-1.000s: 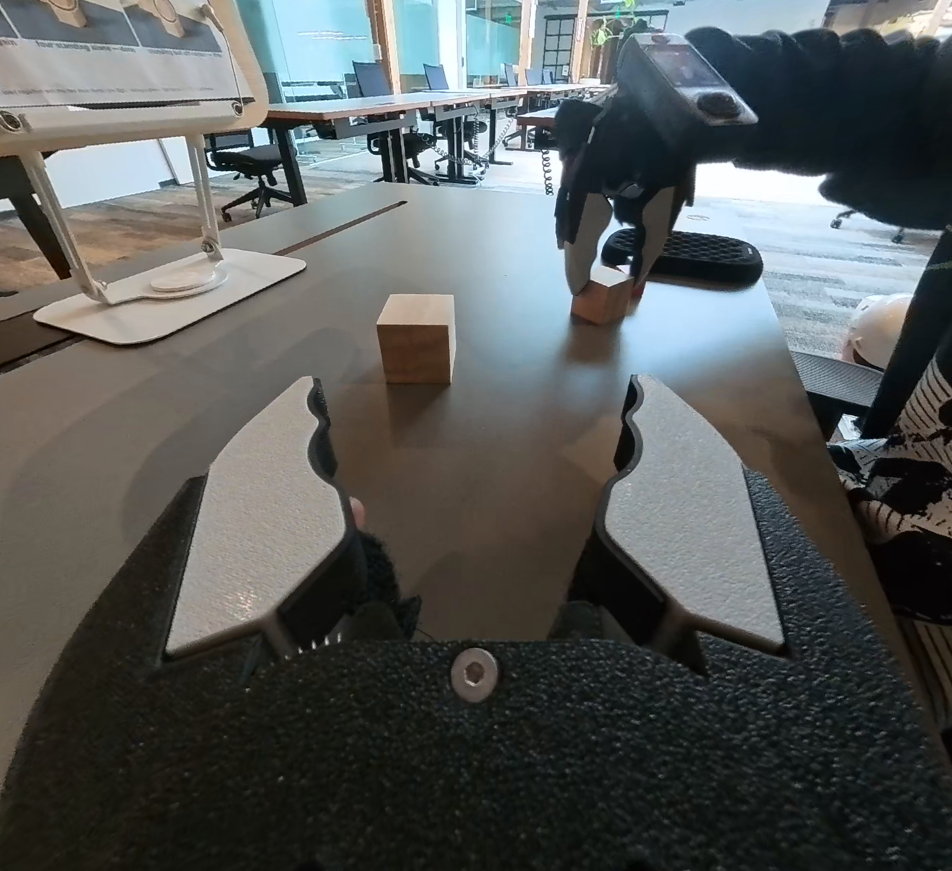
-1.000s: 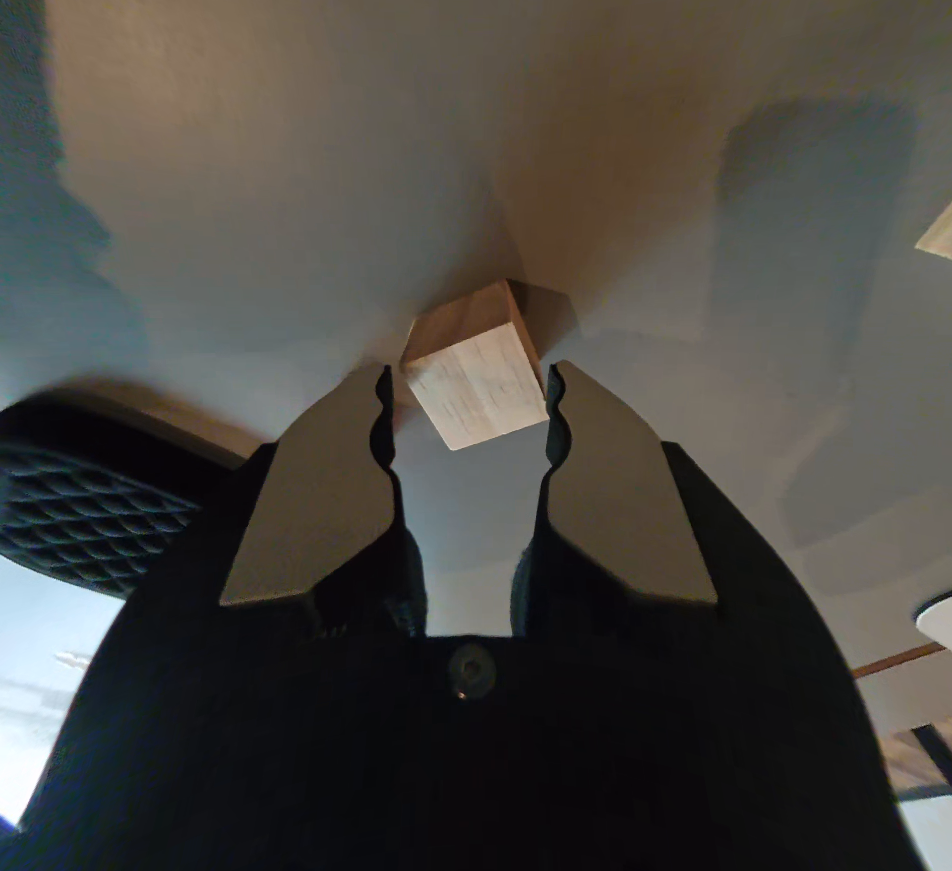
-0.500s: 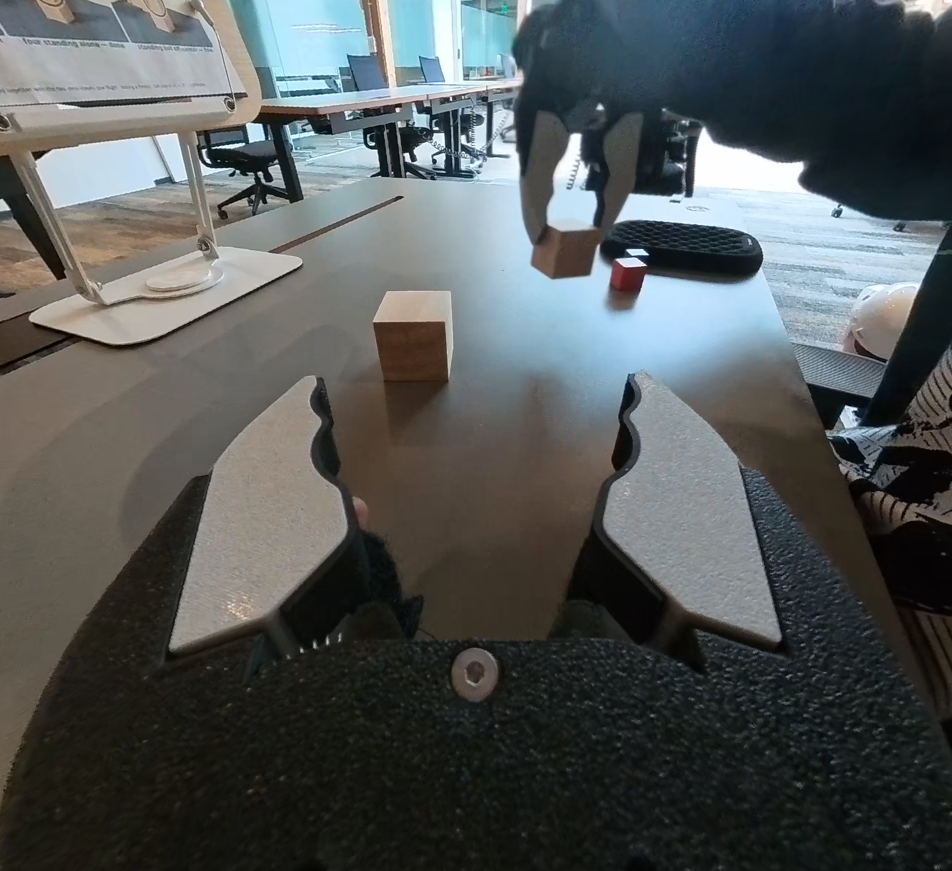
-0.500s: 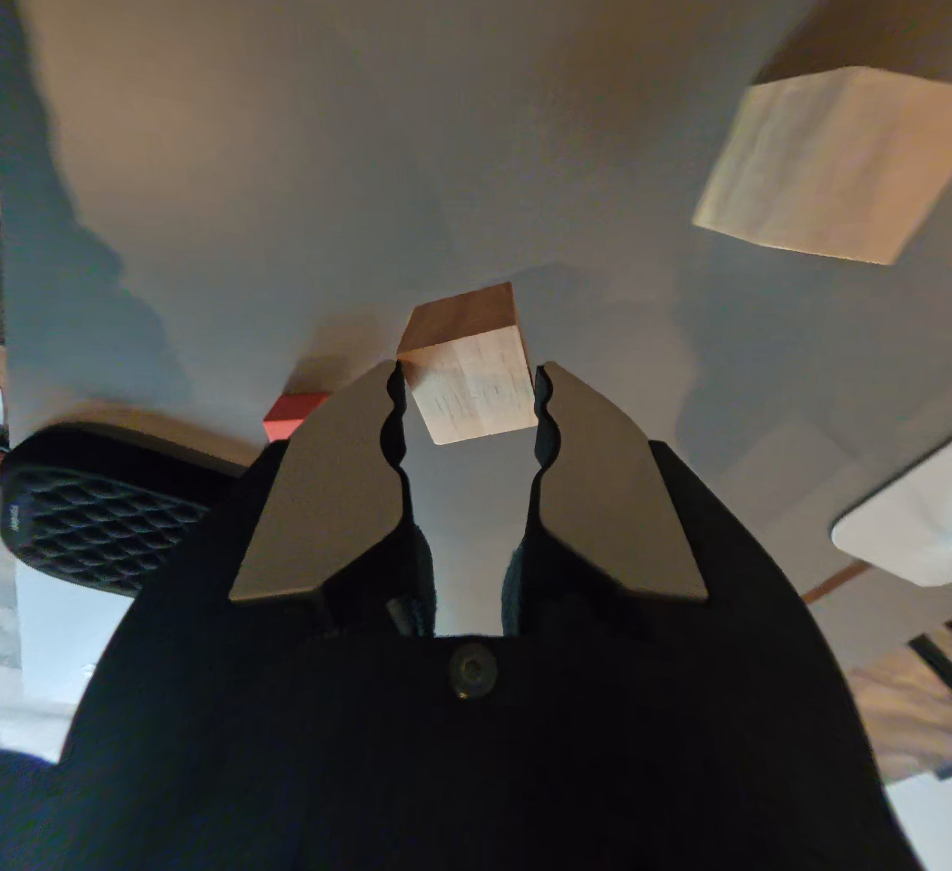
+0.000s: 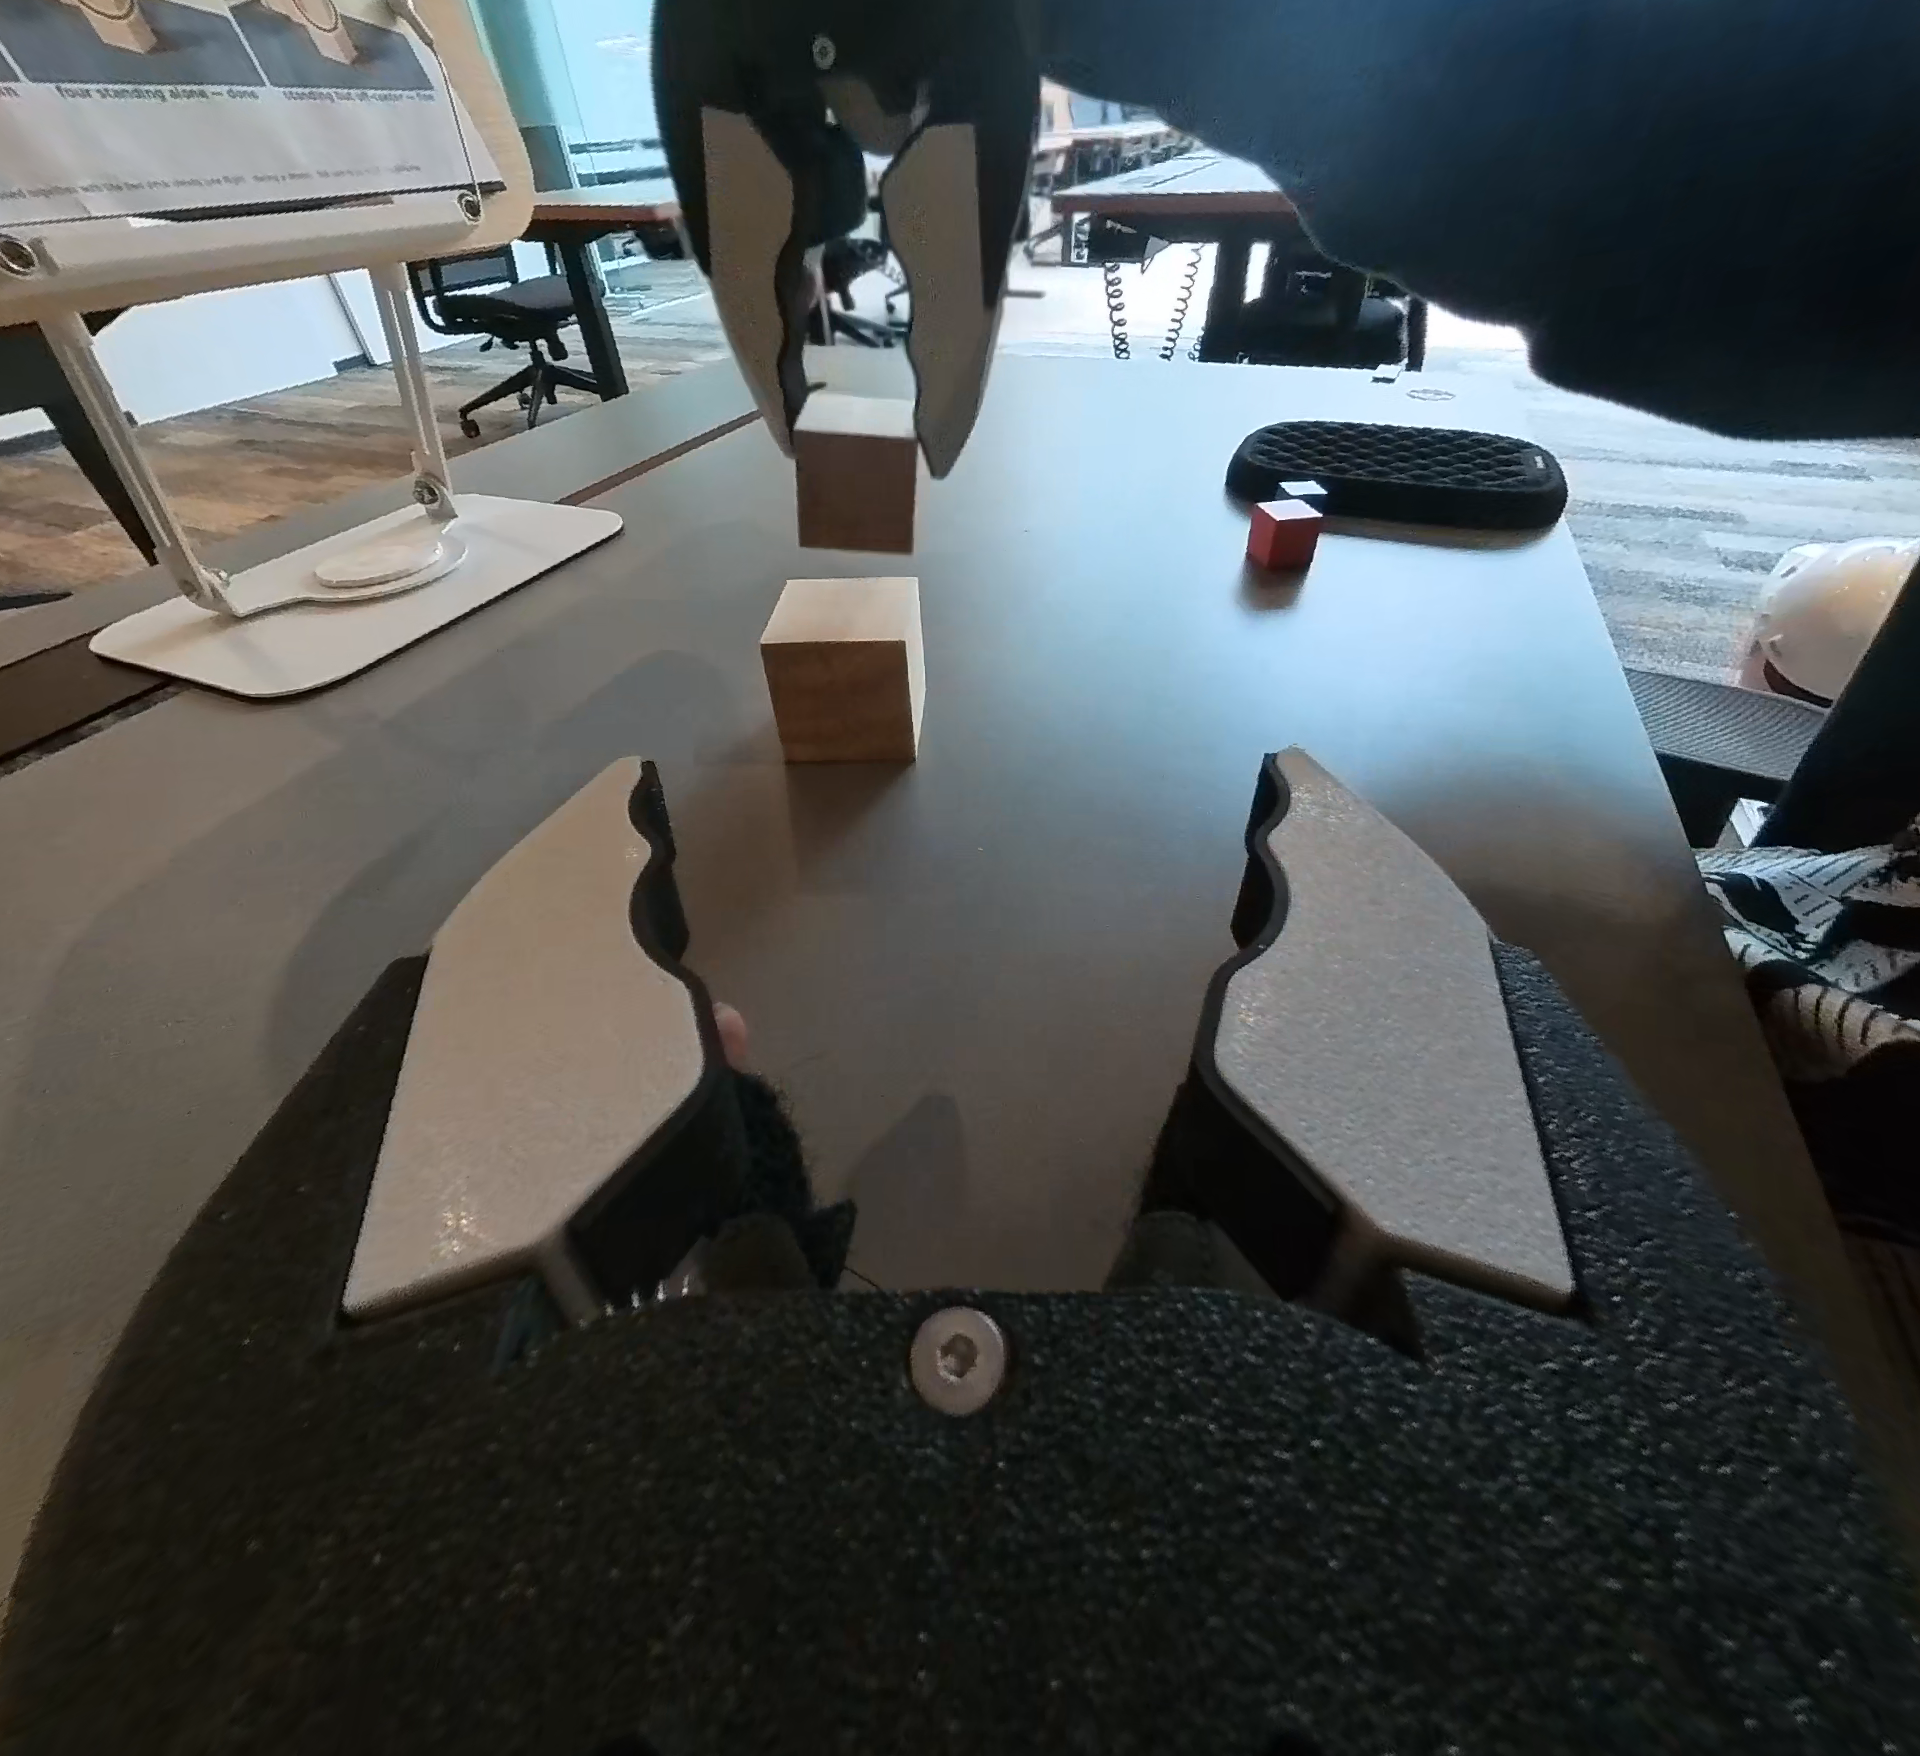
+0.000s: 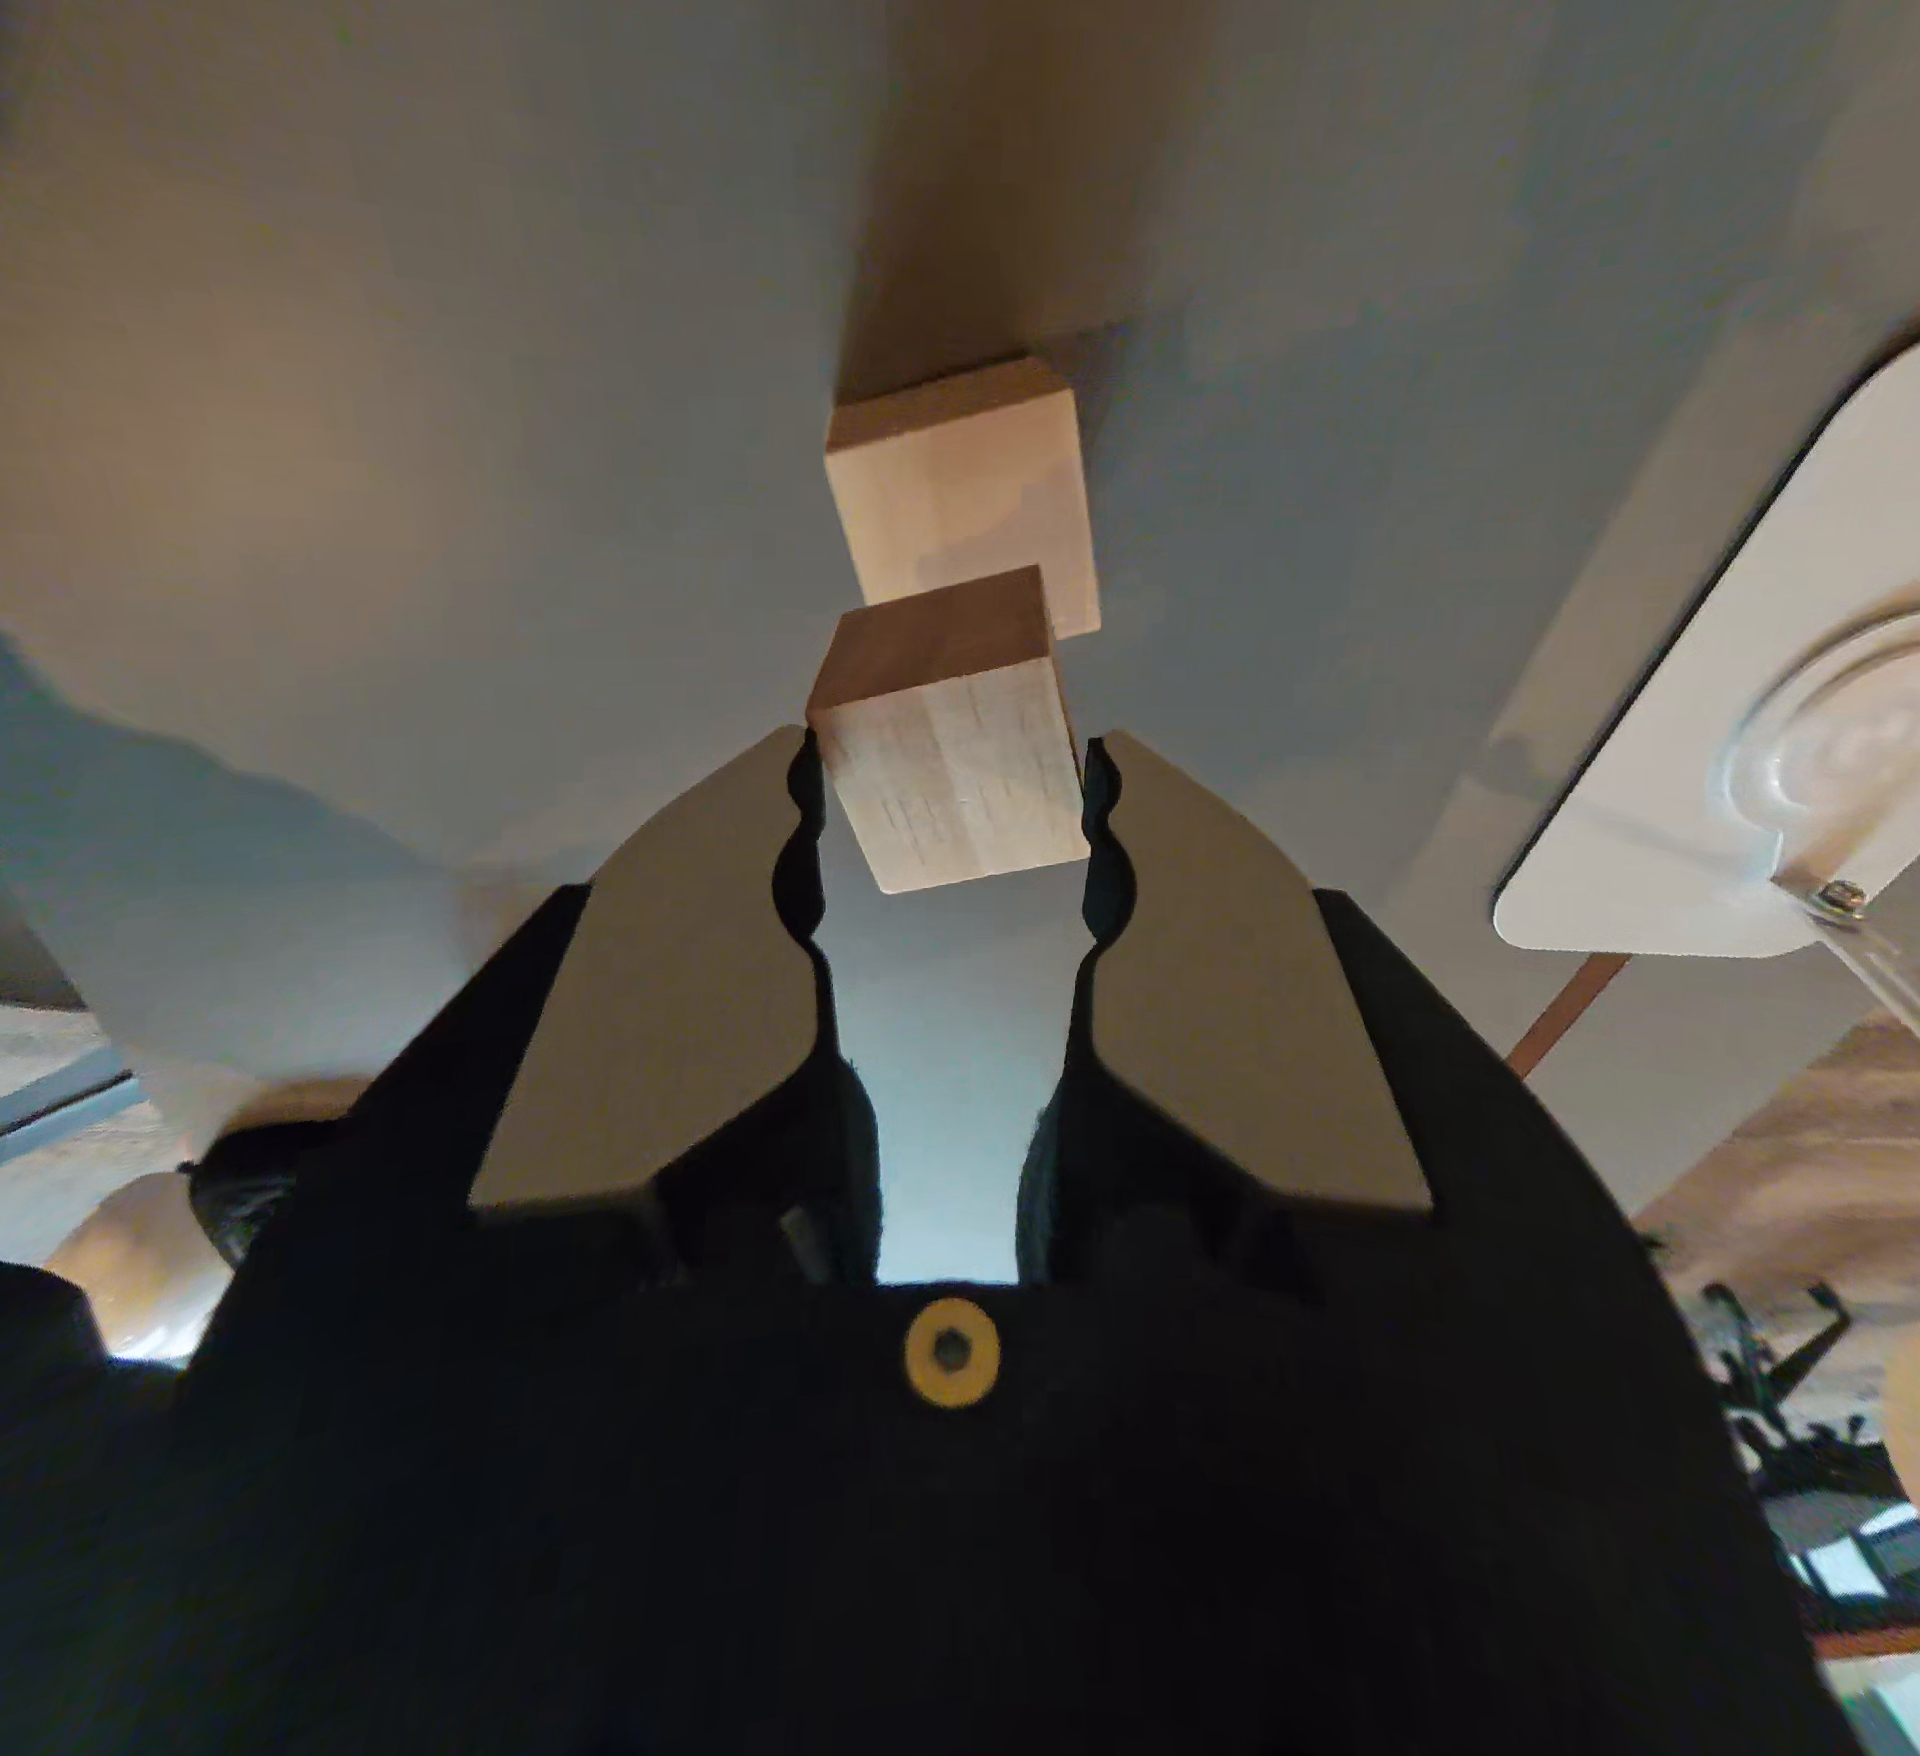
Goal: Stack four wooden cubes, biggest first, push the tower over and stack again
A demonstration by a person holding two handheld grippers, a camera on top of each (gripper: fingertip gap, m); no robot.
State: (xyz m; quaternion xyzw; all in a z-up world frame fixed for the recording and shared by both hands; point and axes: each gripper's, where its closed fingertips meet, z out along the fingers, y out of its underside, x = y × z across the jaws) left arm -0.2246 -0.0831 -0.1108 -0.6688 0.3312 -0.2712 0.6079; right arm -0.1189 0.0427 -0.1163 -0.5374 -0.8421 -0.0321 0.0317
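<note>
Held cube (image 5: pixel 855 501) now above big cube (image 5: pixel 844 673), in right claw (image 5: pixel 860 449).

On your dark grey matte tabletop (image 5: pixel 1195 771), the white metal document stand (image 5: pixel 343 584) sits toward the far left, holding a laminated printed sheet (image 5: pixel 208 13). Well to the right of that stand you have a black honeycomb-patterned oval pad (image 5: pixel 1397 485) at the far edge. Beyond the stand, black office chairs (image 5: pixel 509 335) stand under other desks
</note>
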